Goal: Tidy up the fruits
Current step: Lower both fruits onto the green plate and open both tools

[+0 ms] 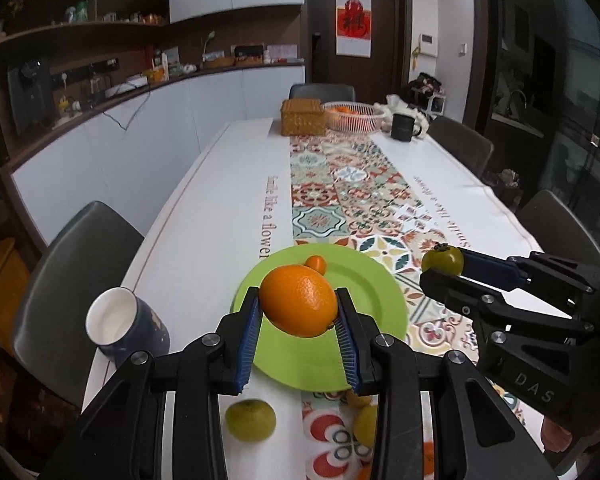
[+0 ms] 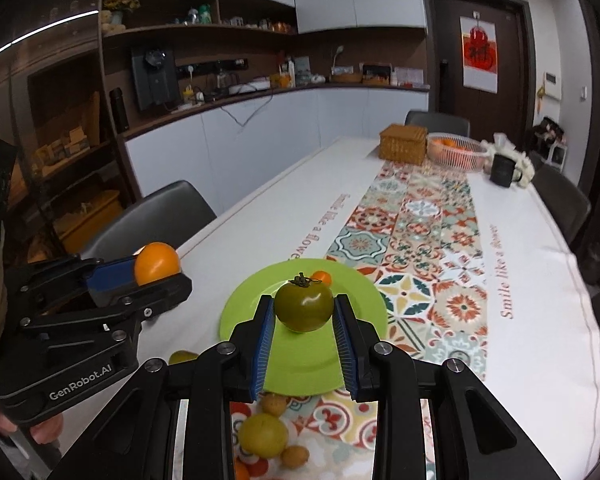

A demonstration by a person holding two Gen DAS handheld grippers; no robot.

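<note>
**Two fruits held over the green plate**

The left gripper (image 1: pixel 298 312) is clamped on an orange (image 1: pixel 299 300), its blue pads pressing the fruit's two sides, and the fruit hangs above the green plate (image 1: pixel 364 292). The orange's long axis runs roughly from ten o'clock to four o'clock in the left wrist view. The right gripper (image 2: pixel 304 310) is closed around a green persimmon-like fruit (image 2: pixel 304 306), dark leafy cap upward, and it too sits over the plate, toward its near half.

What the next move turns on, I'd judge, is that both fruits are above the same plate, so each only needs to go down. A small orange fruit (image 2: pixel 321 277) already lies on the plate at about twelve o'clock from the right gripper, so the open space is the plate's middle and near side. The left gripper comes in from the plate's nine o'clock side as the right camera sees it, the right from three o'clock in the left view; neither looks clearly nearer. They could crowd each other if both lower at once.

More yellow-green fruit (image 1: pixel 251 420) waits on the table at six o'clock, near the plate's close edge. A dark mug (image 1: pixel 126 326) with a white inside stands at nine o'clock.

Readable writing: "GenRobot.AI" on the left gripper's body, "DAS" on the right one's, and "Smile like a flower" printed along the tablecloth (image 2: pixel 540 320). The far basket (image 2: pixel 454 150) holds more orange fruit.
</note>
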